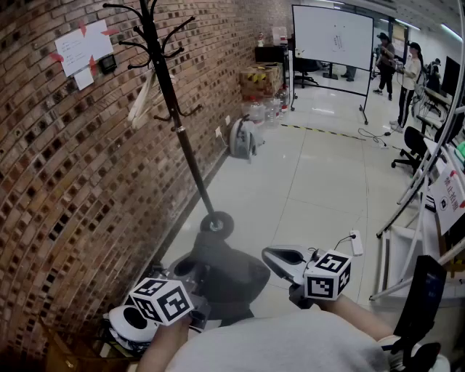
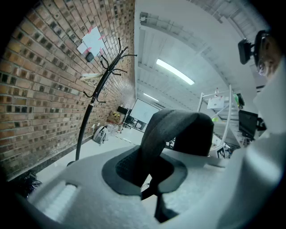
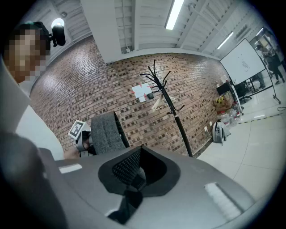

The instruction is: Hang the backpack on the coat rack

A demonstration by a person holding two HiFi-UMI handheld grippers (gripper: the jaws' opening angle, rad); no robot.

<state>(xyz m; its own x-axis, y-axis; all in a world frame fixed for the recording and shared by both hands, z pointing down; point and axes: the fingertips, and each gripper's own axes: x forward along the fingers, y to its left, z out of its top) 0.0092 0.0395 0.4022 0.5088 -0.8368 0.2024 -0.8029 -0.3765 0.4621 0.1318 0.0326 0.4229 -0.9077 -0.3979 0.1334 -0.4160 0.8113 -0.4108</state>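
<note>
My left tongs [image 2: 147, 176] clamp the grey strap [image 2: 178, 129] of the backpack [image 1: 229, 280], keeping its loop free for the coat rack [image 1: 174, 109]. My right tongs [image 3: 134, 174], closed, seemingly steady it.

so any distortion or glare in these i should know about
Head view: sharp and evenly lit, though the wide lens tilts the coat rack and bows the brick wall, and the glossy floor shows glare. Left gripper view: heavy fisheye with dark corners, the backpack strap close up and soft. Right gripper view: same fisheye, the ceiling light blown out white.
</note>
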